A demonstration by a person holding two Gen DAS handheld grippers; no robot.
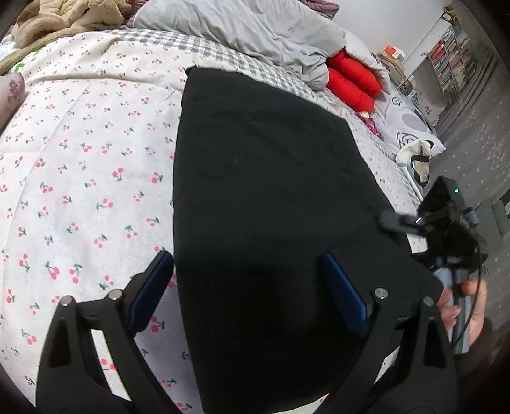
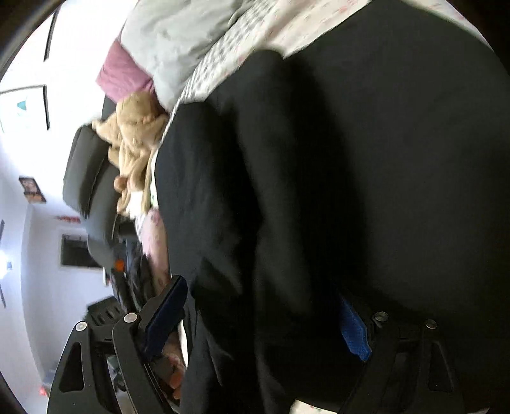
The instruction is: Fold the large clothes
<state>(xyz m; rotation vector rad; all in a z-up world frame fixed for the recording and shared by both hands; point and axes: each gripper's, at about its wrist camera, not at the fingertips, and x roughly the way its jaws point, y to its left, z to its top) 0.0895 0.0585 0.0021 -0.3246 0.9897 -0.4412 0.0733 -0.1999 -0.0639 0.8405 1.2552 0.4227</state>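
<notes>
- Lying flat on the cherry-print bedsheet [image 1: 79, 165], the black garment [image 1: 271, 207] forms a long folded panel with its far edge near the grey duvet [image 1: 255, 28].
- Left gripper [image 1: 248, 286] hovers over the garment's near end, jaws spread wide, one blue pad above the sheet and the other above the cloth, nothing pinched.
- Right gripper [image 2: 261, 318] is rolled sideways over bunched black folds; its jaws stand wide apart, not pressing the fabric.
- Red cushions [image 1: 350, 82] sit beside the duvet; a beige plush blanket [image 2: 137, 146] lies at the bed's far corner.
</notes>
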